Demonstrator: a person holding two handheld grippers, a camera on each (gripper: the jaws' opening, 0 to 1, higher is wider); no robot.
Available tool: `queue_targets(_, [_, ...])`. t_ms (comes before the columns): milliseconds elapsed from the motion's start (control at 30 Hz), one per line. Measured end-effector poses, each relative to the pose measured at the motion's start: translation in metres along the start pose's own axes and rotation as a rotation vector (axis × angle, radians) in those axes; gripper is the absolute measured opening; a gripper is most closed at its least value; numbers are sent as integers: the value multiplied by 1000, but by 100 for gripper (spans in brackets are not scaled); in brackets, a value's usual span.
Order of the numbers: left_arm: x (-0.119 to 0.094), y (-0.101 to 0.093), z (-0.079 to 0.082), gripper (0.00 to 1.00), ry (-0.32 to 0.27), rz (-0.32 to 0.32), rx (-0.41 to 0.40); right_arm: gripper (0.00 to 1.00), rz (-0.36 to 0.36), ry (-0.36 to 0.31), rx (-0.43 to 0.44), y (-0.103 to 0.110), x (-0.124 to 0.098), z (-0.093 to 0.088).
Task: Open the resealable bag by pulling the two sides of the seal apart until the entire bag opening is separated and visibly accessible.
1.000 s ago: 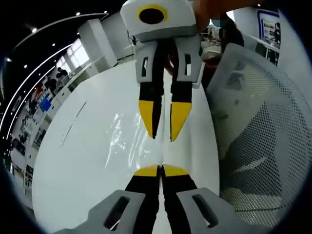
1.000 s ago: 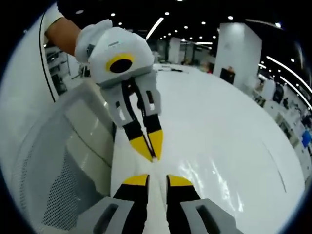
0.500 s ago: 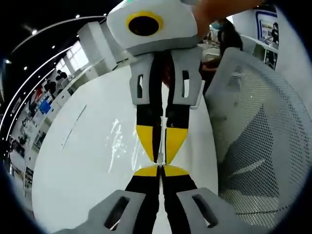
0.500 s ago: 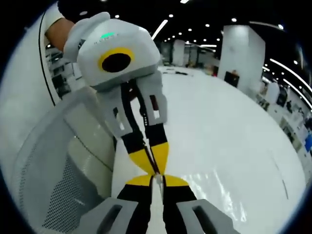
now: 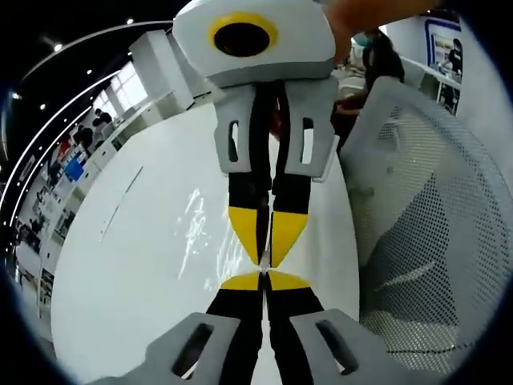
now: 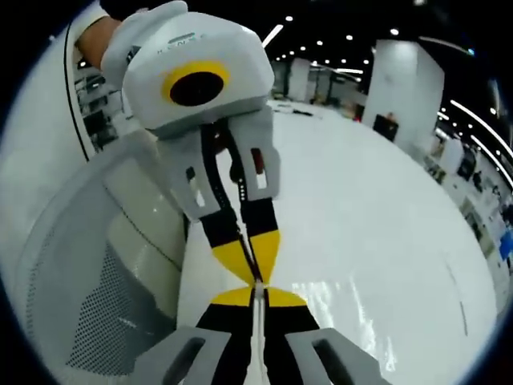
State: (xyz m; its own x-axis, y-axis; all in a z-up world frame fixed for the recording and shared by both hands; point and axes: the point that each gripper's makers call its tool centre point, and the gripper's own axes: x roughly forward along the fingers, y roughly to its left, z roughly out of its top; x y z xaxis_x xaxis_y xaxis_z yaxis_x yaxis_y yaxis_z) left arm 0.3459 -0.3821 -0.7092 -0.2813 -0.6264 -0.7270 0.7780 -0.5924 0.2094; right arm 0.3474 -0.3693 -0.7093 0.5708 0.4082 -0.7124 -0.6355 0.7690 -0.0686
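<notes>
your left gripper (image 5: 263, 277) and right gripper (image 6: 258, 295) meet tip to tip at lower centre, both clenched on the clear bag (image 5: 210, 241) (barely visible) over the tabletop (image 5: 120, 265). seal looks unparted; pulling is all left.

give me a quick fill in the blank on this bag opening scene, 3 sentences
1. The jaws of the left hand-held gripper are ____ on the clear bag.
2. The tips of the right hand-held gripper and the left one nearly ____.
3. The table under the bag is ____ in colour.

Missing words: shut; touch; white
</notes>
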Motion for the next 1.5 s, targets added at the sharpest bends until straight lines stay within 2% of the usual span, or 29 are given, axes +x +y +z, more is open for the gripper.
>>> queue_targets(367, [-1,3,-10,0,15,-3,-23,0,4,45,-26,-5,-7,-16])
queue_targets(433, [0,2,-9,0,5,-10,-36,0,6,42,-26,-4,-7,-16])
queue_targets(633, [3,2,-8,0,3,-7,18,0,11,49,-48,-4,-8,-18])
queue_targets(733, [4,1,-7,0,-2,-18,-22,0,14,49,-58,-4,-9,-20])
queue_targets(800, [5,1,-6,0,-3,-19,-16,0,14,49,-65,-5,-9,-21])
queue_targets(1233, [19,2,1,1,-7,-25,-9,0,17,28,-34,-5,-8,-23])
queue_targets(1367, [19,1,1,0,-9,-32,-52,0,16,19,53,-7,-9,-23])
queue_targets(1500, [17,4,0,0,-11,-31,-70,0,10,4,22,-9,-8,-20])
